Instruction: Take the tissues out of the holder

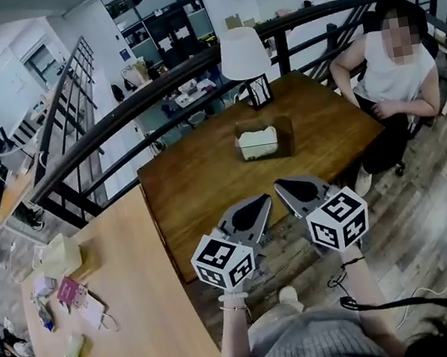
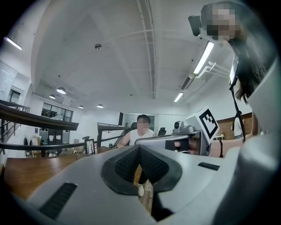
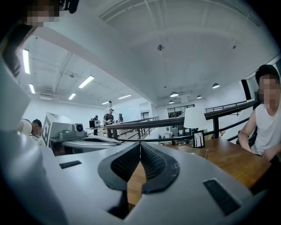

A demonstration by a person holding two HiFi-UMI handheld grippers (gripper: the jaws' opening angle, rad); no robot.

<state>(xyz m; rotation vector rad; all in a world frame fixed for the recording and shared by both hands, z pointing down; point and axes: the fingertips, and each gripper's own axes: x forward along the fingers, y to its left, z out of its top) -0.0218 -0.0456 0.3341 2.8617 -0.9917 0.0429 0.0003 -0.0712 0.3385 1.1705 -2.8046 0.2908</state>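
Observation:
A brown wooden tissue holder (image 1: 263, 138) with white tissues (image 1: 258, 145) in its open top stands in the middle of the dark wooden table (image 1: 208, 184). Both grippers hover over the table's near edge, well short of the holder and pointing toward it. My left gripper (image 1: 263, 200) is shut with nothing between its pads. My right gripper (image 1: 279, 183) is also shut and empty. In the left gripper view the jaws (image 2: 139, 147) meet, and the right gripper view shows its jaws (image 3: 140, 145) pressed together, with the holder (image 3: 194, 151) low on the table beyond them.
A white-shaded lamp (image 1: 243, 54) and a small picture frame (image 1: 259, 92) stand at the table's far edge, by a black railing (image 1: 152, 92). A person in a white top (image 1: 394, 65) sits at the table's right end. A lighter table (image 1: 135, 311) with small items is on the left.

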